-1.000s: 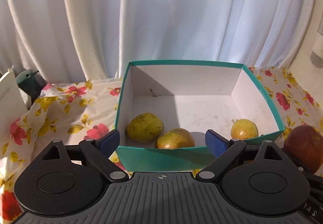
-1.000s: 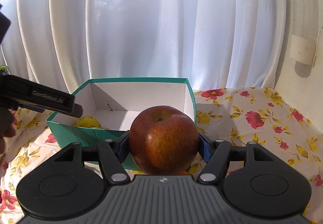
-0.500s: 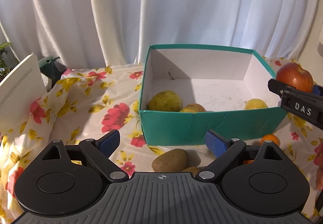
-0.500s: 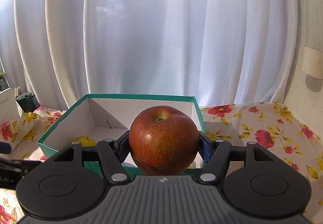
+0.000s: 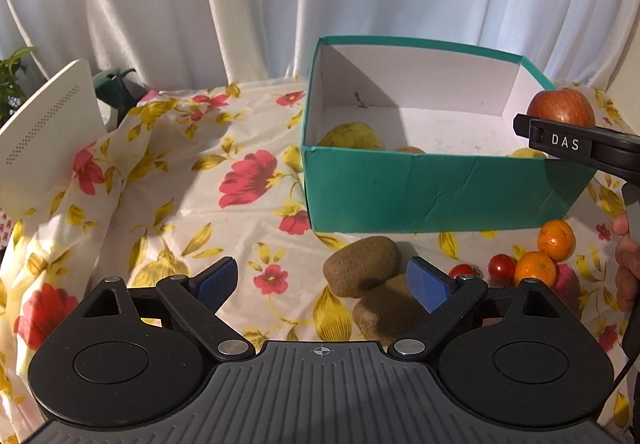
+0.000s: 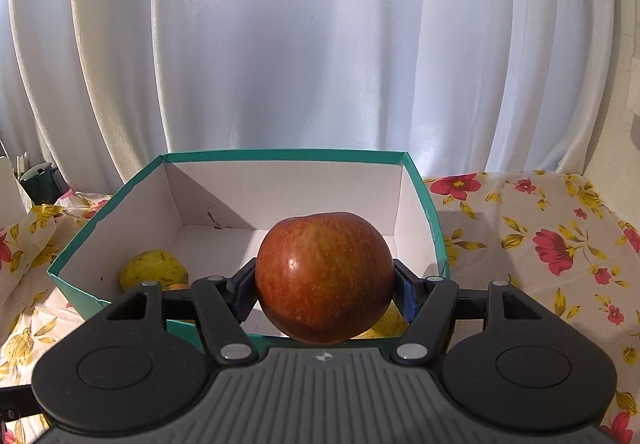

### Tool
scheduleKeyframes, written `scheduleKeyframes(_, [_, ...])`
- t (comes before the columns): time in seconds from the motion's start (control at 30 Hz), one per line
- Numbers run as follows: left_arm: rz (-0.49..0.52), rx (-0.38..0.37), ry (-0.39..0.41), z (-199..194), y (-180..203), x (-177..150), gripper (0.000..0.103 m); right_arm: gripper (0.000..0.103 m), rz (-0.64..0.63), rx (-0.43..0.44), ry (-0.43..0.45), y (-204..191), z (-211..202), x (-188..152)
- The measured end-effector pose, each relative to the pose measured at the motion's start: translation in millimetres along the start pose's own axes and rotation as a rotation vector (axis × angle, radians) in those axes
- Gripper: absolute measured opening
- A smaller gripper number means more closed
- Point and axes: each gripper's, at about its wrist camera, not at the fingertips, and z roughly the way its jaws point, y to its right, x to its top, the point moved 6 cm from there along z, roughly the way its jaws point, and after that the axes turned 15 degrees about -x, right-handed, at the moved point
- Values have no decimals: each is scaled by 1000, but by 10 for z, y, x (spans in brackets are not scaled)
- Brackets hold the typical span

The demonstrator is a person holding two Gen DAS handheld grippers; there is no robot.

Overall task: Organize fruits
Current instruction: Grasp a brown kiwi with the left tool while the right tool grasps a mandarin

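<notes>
1. Red apple [image 6: 324,276] sits clamped in the right gripper [image 6: 325,290], over the teal box [image 5: 432,188] (three yellow fruits inside).
2. Left gripper [image 5: 322,280] gapes empty above two kiwis [image 5: 360,270].
3. Oranges [image 5: 555,240] and tomatoes [image 5: 502,266] remain on the bench.

From my feed: white curtains [image 6: 320,44] glowing with daylight across the back, a flowery tablecloth [image 5: 180,184] on the table, cream wall [image 6: 624,124] off right.

Pink fruit [image 5: 568,286] half hidden behind left tongs' linkage; kind unclear.
</notes>
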Motion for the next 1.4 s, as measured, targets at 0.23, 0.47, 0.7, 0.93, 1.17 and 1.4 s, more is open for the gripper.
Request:
scheduleKeyframes(0.23, [-13, -10, -34, 98, -3, -103, 95, 76, -19, 4, 35, -3, -91, 49])
scheduleKeyframes(0.47, [15, -39, -54, 175, 98, -222, 95, 97, 85, 63, 158, 169, -621, 79])
scheduleKeyframes(0.7, [73, -63, -52, 319, 250, -412, 95, 103, 97, 94, 89, 334, -996, -443])
scheduleKeyframes(0.93, [54, -53, -55, 530, 312, -478, 94, 103, 106, 16, 2, 447, -1006, -826])
scheduleKeyframes(1.17, [30, -33, -79, 753, 334, -437, 87, 103, 65, 20, -42, 367, -959, -958])
scheduleKeyframes(1.4, [10, -54, -80, 893, 334, -394, 80, 103, 20, 16, -70, 280, -835, -1020])
